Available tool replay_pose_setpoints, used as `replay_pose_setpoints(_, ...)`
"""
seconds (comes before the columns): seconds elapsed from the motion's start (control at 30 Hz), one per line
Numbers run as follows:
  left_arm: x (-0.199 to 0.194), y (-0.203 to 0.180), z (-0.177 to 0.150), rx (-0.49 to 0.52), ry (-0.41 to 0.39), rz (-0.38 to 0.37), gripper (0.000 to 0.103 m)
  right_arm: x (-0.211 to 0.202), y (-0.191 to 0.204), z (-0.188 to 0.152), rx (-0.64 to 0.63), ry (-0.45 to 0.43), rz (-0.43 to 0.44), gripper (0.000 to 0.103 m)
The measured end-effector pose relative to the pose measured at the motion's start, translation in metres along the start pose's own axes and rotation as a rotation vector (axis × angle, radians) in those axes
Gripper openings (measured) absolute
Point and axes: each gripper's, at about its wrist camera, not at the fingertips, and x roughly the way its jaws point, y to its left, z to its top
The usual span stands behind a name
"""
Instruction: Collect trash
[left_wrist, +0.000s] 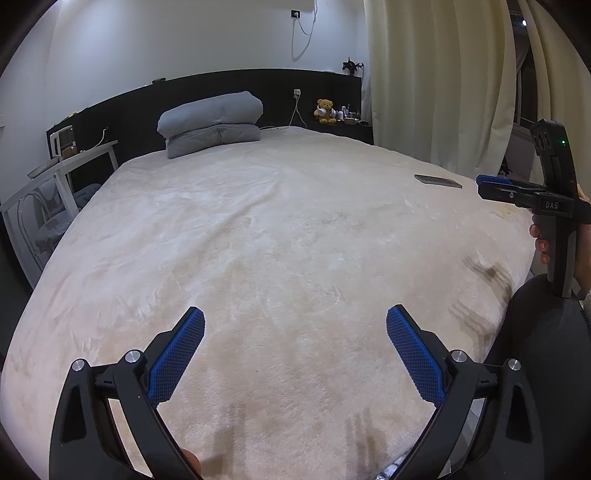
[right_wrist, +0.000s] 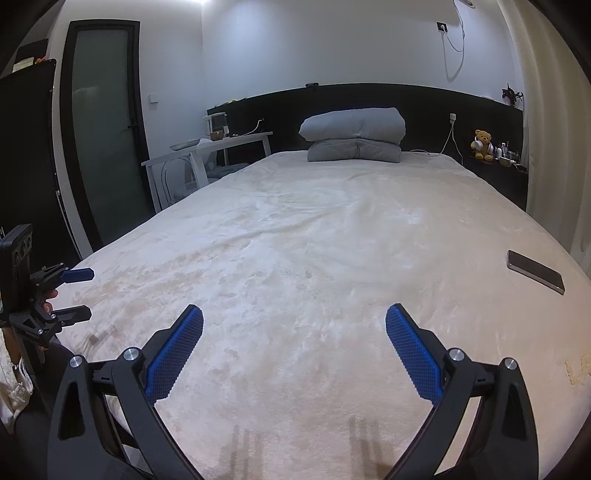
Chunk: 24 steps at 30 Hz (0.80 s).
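Observation:
No trash shows in either view. My left gripper (left_wrist: 295, 317) is open and empty, held over the near end of a bed with a cream fleece cover (left_wrist: 277, 240). My right gripper (right_wrist: 294, 317) is open and empty over the same cover (right_wrist: 314, 258). The right gripper also shows at the right edge of the left wrist view (left_wrist: 487, 184), seen side-on. The left gripper shows at the left edge of the right wrist view (right_wrist: 83, 293), jaws apart.
A dark phone (right_wrist: 535, 271) lies on the cover at the right, and it shows in the left wrist view too (left_wrist: 437, 181). Folded grey bedding (right_wrist: 352, 136) sits at the headboard. A white side table (right_wrist: 207, 151) stands left. A teddy bear (right_wrist: 482, 144) sits on a shelf. Curtains (left_wrist: 436, 81) hang right.

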Motion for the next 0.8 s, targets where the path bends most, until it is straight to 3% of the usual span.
replay_pose_setpoints(0.8,-0.0017,-0.0002,-0.0012,-0.002,-0.006,0.0,0.097,-0.0019,-0.0014,-0.001,0.006,-0.003,0.002,0.098)
